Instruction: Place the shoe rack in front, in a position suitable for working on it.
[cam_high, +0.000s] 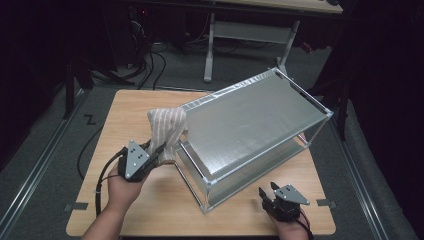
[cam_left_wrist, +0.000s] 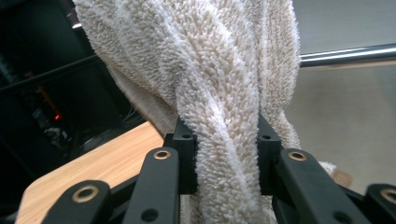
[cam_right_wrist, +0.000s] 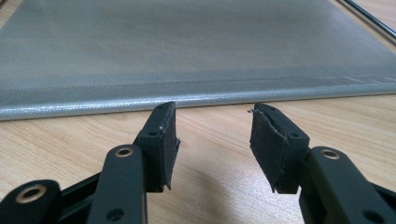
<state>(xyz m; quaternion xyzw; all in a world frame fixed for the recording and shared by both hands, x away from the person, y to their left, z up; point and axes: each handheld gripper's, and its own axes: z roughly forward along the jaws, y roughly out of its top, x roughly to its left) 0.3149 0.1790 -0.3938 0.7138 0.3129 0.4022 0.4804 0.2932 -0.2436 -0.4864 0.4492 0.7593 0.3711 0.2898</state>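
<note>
A cream striped towel (cam_high: 167, 131) hangs bunched at the left end of a two-tier metal shelf rack (cam_high: 250, 135) with grey fabric shelves. My left gripper (cam_high: 159, 152) is shut on the towel's lower part. In the left gripper view the thick towel (cam_left_wrist: 219, 93) is squeezed between both black pads, with a steel rack bar (cam_left_wrist: 345, 55) behind it. My right gripper (cam_high: 266, 194) rests low on the wooden table near the rack's front right corner. In the right gripper view it (cam_right_wrist: 212, 140) stands open with nothing between its pads, facing the edge of the grey lower shelf (cam_right_wrist: 187, 56).
The rack lies diagonally across the wooden table (cam_high: 150, 205), taking most of its right half. Beyond the table stand a white desk frame (cam_high: 250, 35) and cables on the grey floor. A person's hands enter from the bottom edge.
</note>
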